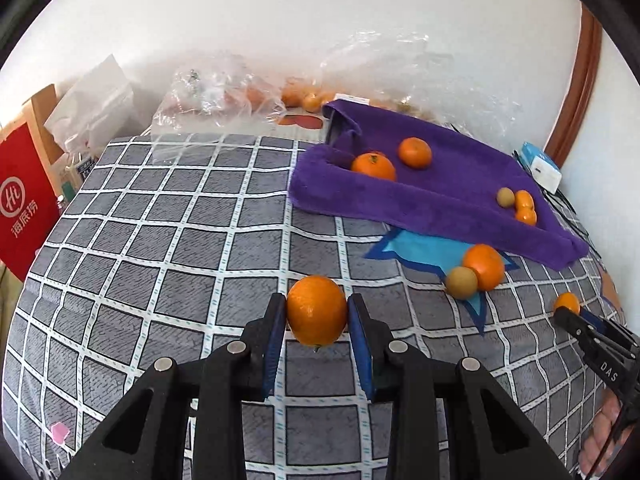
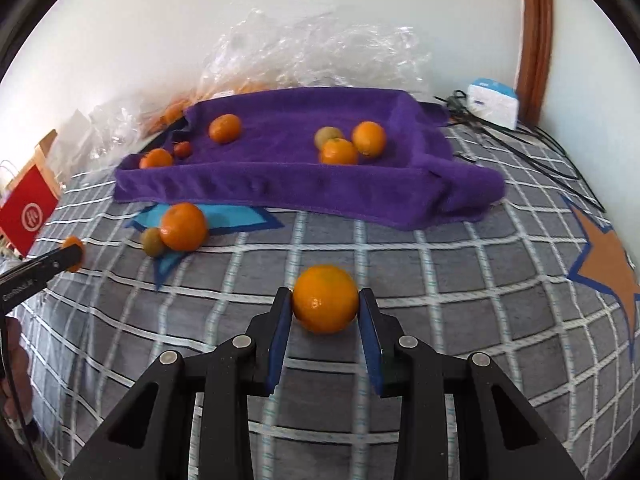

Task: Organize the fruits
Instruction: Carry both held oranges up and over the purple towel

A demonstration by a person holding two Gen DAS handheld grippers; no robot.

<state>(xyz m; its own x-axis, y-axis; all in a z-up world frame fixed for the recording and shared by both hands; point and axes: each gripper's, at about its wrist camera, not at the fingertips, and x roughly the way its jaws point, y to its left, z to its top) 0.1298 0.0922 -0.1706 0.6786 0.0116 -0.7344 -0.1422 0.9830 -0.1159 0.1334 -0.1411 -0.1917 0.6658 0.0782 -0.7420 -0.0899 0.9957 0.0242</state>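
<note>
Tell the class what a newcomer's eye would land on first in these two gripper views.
First, the bright orange pinched between the left gripper fingers, and a second orange between the right gripper fingers, both above the grey checked cloth. Behind them the purple towel, shaped like a tray, holds several fruits, while an orange and a greenish fruit sit touching on a blue star.

A bed (image 1: 168, 240) with a grey checked cover carries a purple towel (image 1: 440, 196), 1 orange (image 1: 484, 266) touching 1 small brownish fruit (image 1: 462, 283), and clear plastic bags (image 1: 216, 100).
</note>
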